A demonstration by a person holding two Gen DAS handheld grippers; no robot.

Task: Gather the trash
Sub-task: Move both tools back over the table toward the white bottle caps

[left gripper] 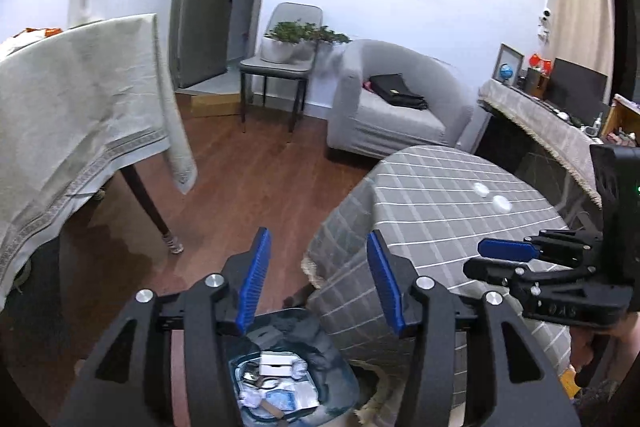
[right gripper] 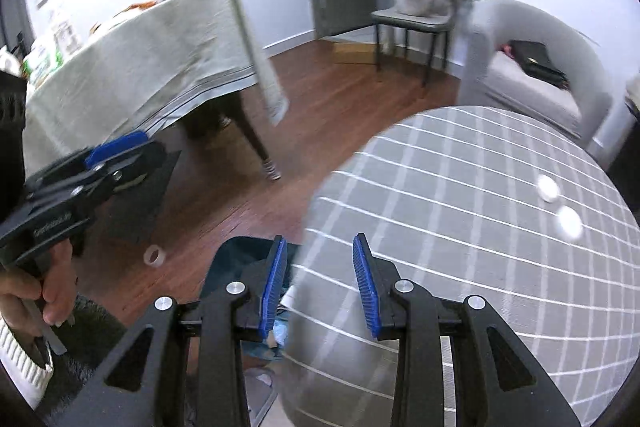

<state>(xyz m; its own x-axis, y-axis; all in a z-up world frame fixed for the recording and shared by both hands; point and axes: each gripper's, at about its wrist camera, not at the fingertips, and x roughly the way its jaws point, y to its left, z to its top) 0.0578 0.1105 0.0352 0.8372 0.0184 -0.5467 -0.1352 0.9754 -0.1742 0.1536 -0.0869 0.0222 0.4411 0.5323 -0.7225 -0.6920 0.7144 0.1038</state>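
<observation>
A dark trash bin lined with a bag stands on the floor beside the round table, holding white paper scraps and packaging. My left gripper is open and empty above the bin. Two small white bits lie on the grey checked tablecloth; they also show in the right wrist view. My right gripper is open and empty over the near table edge, with the bin below on its left. The right gripper also shows in the left wrist view.
A larger table with a beige cloth stands left. A roll of tape lies on the wooden floor. A grey armchair with a black bag, a chair with a plant and a sideboard stand behind.
</observation>
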